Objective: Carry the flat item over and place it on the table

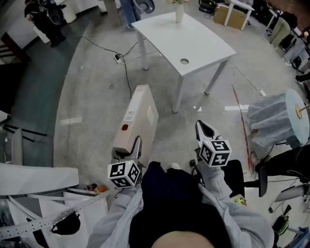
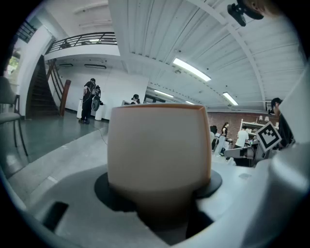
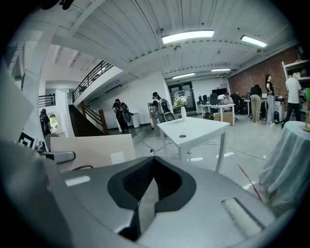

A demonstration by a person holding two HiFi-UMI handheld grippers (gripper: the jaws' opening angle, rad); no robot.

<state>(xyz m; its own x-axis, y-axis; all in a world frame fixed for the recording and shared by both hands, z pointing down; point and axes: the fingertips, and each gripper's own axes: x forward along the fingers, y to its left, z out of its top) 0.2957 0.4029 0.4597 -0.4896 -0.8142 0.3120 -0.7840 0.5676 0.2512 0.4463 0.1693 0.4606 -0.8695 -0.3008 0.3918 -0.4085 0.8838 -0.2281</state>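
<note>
A flat beige cardboard box (image 1: 138,114) stands on its long edge above the floor, a white label and a red spot on its side. My left gripper (image 1: 136,146) is shut on its near end; in the left gripper view the box's end (image 2: 160,145) fills the middle between the jaws. My right gripper (image 1: 204,129) is shut and holds nothing, off to the right of the box. Its closed jaws (image 3: 152,162) point toward the white table (image 3: 193,128), with the box (image 3: 92,150) to their left. The table (image 1: 193,46) stands ahead and carries a small vase (image 1: 179,12).
A black cable (image 1: 126,72) runs over the concrete floor left of the table. A cloth-covered round table (image 1: 278,118) and a thin red rod (image 1: 240,116) lie to the right, a black chair (image 1: 242,177) near my right side. White panels (image 1: 43,193) crowd the lower left. Several people stand far off.
</note>
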